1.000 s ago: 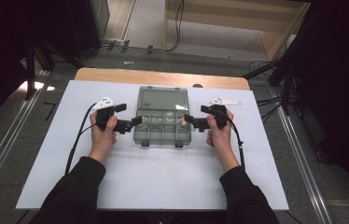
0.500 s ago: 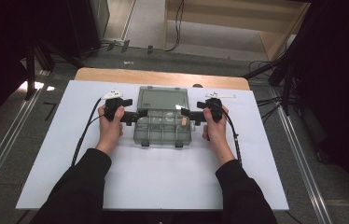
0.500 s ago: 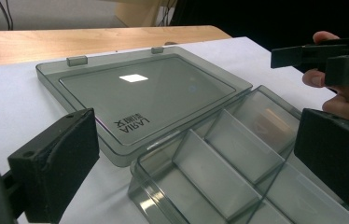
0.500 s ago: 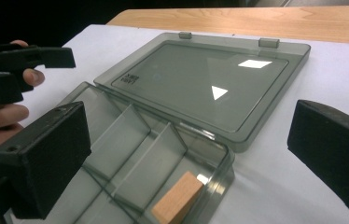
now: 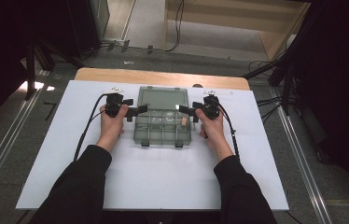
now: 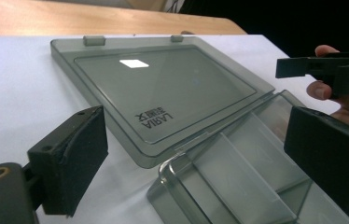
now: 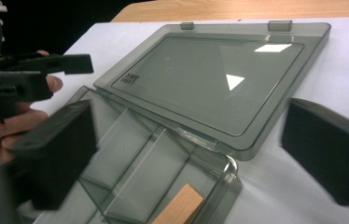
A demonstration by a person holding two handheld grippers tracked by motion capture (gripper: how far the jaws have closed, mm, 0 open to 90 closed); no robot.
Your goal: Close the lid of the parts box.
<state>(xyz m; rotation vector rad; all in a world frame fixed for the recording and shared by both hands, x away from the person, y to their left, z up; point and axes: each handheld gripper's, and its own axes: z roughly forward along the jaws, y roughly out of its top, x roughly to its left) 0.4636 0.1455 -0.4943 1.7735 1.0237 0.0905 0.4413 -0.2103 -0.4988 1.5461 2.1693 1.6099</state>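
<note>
A smoky-grey plastic compartment box (image 5: pixel 163 133) lies open on the white mat, its lid (image 5: pixel 162 99) folded flat away from me. A small wooden block (image 5: pixel 182 121) sits in a right-hand compartment, seen close as the block (image 7: pixel 179 205). My left gripper (image 5: pixel 137 112) is open at the box's left side near the hinge line; in its own view the left gripper (image 6: pixel 196 163) straddles the lid corner (image 6: pixel 163 88) and base (image 6: pixel 238 172). My right gripper (image 5: pixel 185 112) is open at the right side; in its own view the right gripper (image 7: pixel 193 154) frames the lid (image 7: pixel 210 79).
The white mat (image 5: pixel 154 182) covers a wooden table whose far edge (image 5: pixel 163 77) shows. Cables (image 5: pixel 86 130) trail from both grippers across the mat. Dark stands and floor rails (image 5: pixel 298 154) flank the table. Each gripper view shows the other gripper, such as the left gripper (image 7: pixel 28 74), across the box.
Both hands have moved away from me and inward, bringing the grippers from beside the box's middle up to its hinge line. The box has stayed put with its lid open.
</note>
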